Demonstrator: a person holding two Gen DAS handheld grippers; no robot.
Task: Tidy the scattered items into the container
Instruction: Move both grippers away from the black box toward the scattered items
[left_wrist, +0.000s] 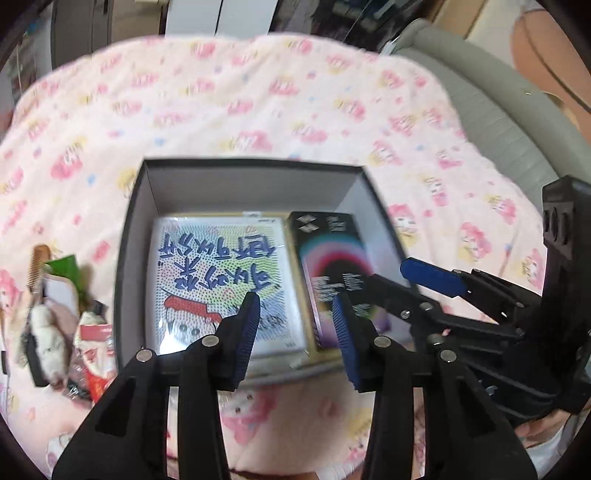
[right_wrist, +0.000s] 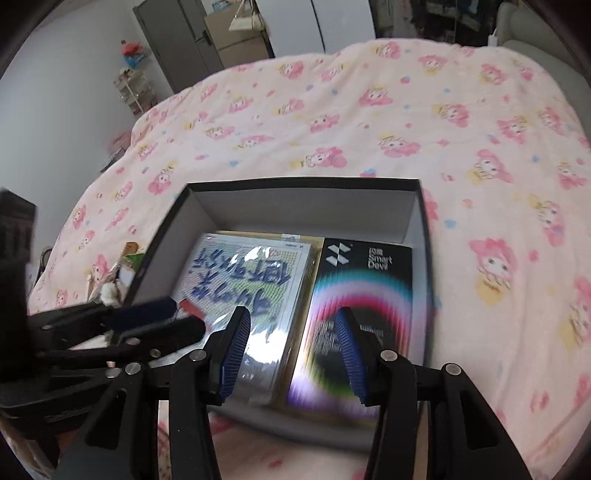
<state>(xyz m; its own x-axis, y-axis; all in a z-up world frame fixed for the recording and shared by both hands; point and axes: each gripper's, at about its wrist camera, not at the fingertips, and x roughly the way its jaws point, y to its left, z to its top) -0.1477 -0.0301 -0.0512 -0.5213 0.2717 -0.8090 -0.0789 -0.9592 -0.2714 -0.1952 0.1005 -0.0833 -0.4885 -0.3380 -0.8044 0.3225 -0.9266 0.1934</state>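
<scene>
An open dark box (left_wrist: 255, 164) (right_wrist: 303, 182) sits on the pink bed cover. Inside lie a wrapped white item with blue writing (left_wrist: 218, 273) (right_wrist: 243, 280) on the left and a black rainbow-printed box (left_wrist: 332, 266) (right_wrist: 362, 291) on the right. My left gripper (left_wrist: 295, 328) is open and empty above the box's near edge. My right gripper (right_wrist: 291, 350) is open and empty over the two items; it also shows in the left wrist view (left_wrist: 432, 277). The left gripper shows in the right wrist view (right_wrist: 147, 317). Scattered items (left_wrist: 62, 317) (right_wrist: 114, 277) lie left of the box.
The loose pile includes a wooden comb (left_wrist: 37, 266), a green packet (left_wrist: 66, 269), a white fluffy thing (left_wrist: 50, 336) and a red-and-white packet (left_wrist: 96, 354). A grey padded headboard (left_wrist: 498, 110) runs along the right. A door and shelves (right_wrist: 170, 40) stand beyond the bed.
</scene>
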